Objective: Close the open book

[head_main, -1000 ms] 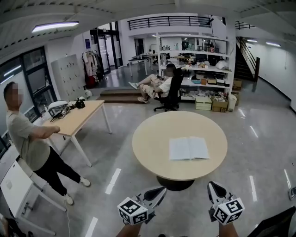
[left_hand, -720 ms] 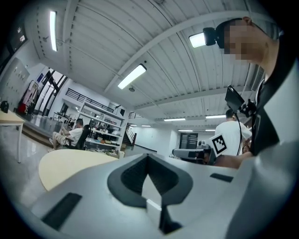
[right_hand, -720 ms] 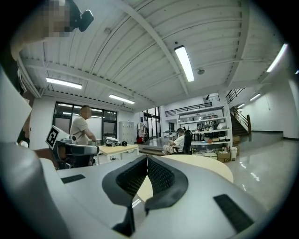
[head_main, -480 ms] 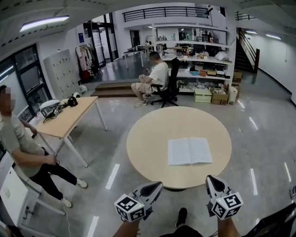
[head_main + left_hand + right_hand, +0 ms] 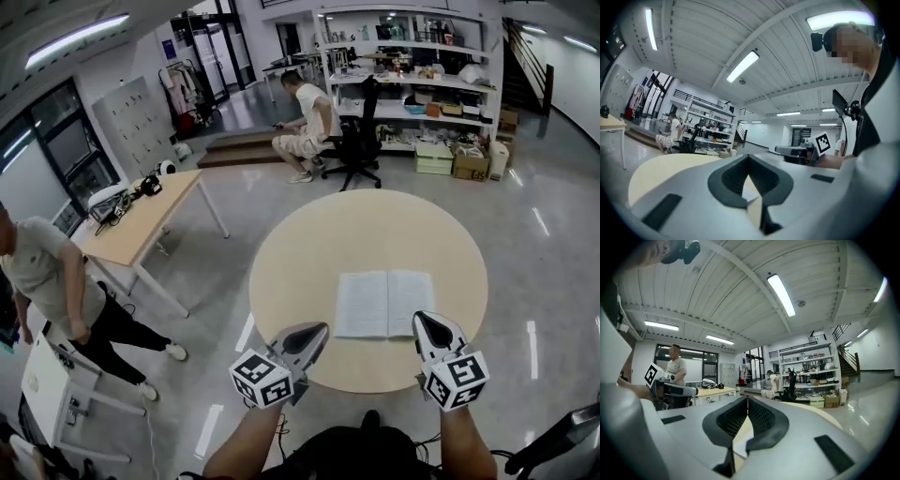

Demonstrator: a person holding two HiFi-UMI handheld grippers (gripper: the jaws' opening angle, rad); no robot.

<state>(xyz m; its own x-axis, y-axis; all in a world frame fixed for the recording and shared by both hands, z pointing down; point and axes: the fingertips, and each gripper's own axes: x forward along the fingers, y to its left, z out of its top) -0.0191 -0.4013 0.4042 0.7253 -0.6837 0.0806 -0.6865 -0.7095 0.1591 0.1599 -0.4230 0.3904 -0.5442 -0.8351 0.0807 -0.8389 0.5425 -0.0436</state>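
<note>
The open book [image 5: 384, 303] lies flat, pages up, on the round beige table [image 5: 309, 262], towards its near side. My left gripper [image 5: 319, 330] hangs over the table's near edge, just left of the book and apart from it, shut and holding nothing. My right gripper [image 5: 424, 321] is at the book's near right corner, also shut and holding nothing. In the left gripper view the left gripper [image 5: 749, 156] has its tips together above the tabletop [image 5: 661, 168]. The right gripper [image 5: 747, 398] looks the same in the right gripper view, with the table rim [image 5: 812, 412] beyond it.
A rectangular desk [image 5: 141, 225] with devices on it stands at the left, and a person [image 5: 47, 281] stands beside it. Another person [image 5: 309, 117] sits by an office chair [image 5: 361, 141] beyond the table, in front of shelving [image 5: 422, 56] and boxes [image 5: 469, 164].
Both grippers have moved forward from short of the table to over its near edge, either side of the book. The standing person at the left has shifted pose.
</note>
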